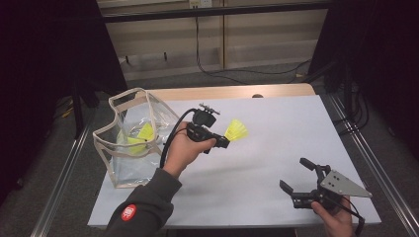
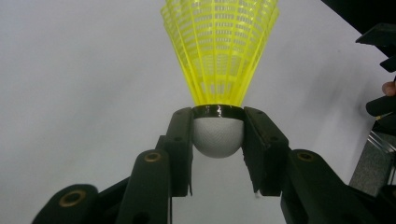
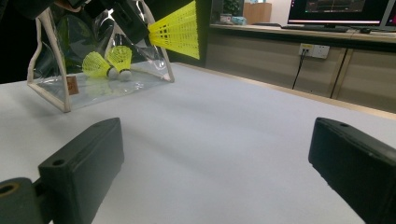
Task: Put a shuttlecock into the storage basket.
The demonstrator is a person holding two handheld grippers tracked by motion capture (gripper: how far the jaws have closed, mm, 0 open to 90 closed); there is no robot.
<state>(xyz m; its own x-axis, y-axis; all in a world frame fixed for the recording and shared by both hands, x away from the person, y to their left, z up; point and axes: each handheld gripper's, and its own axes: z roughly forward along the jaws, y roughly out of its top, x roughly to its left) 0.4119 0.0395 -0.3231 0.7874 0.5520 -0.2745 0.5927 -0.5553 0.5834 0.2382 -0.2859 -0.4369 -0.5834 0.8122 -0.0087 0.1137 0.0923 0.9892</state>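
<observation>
My left gripper (image 1: 225,141) is lifted over the middle of the white table and is shut on a yellow shuttlecock (image 1: 237,130). In the left gripper view both pads clamp the white cork head of the shuttlecock (image 2: 218,136), and the yellow skirt fans out away from the jaws. A clear plastic bag (image 1: 133,138) with cream trim stands at the table's left and holds two more yellow shuttlecocks (image 3: 107,63). My right gripper (image 1: 296,175) rests low near the front right corner, open, with nothing between its jaws.
The white table top (image 1: 276,148) stretches between the two hands. A wooden strip (image 1: 232,92) borders its far edge. Metal rails (image 1: 368,153) run along both sides. Cables lie on the floor behind, and low cabinets (image 3: 299,60) stand beyond the table.
</observation>
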